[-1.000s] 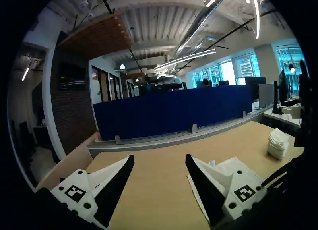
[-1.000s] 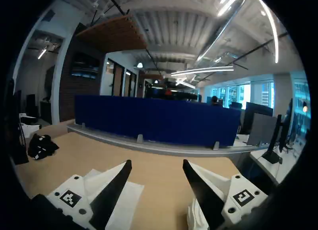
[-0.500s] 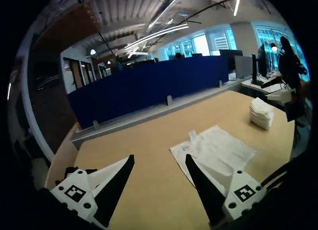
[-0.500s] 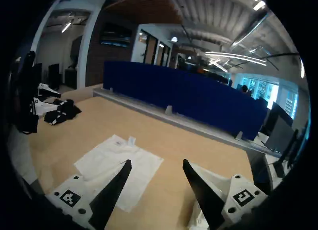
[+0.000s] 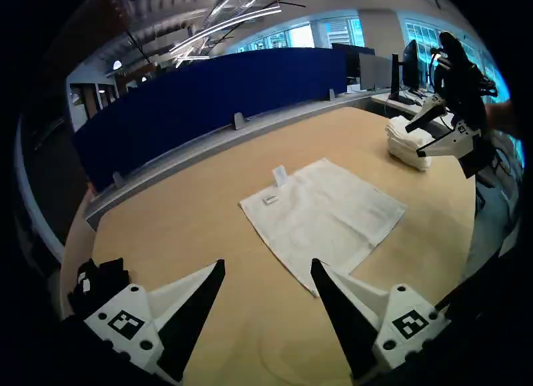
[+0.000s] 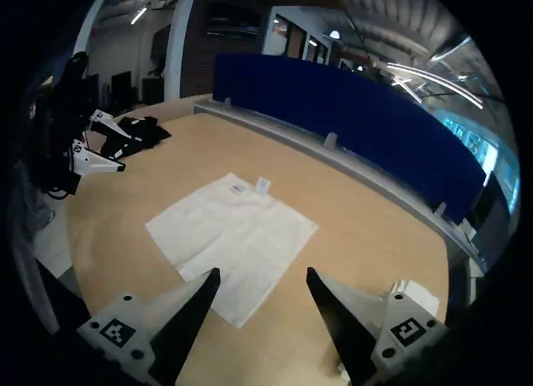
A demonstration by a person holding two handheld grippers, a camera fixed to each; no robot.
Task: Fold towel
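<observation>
Towel (image 5: 324, 216) lies flat and spread out in the middle of the bench (image 5: 200, 206), with a small tag on its far edge. The left hand-held gripper (image 5: 266, 262) hangs above the bench's near edge, fingers wide apart, holding nothing. The right hand-held gripper (image 6: 262, 271) is the same, fingers spread and empty. A pile of folded white cloths (image 5: 408, 141) sits near one side edge. Black things (image 5: 100, 279) lie by the other side edge.
</observation>
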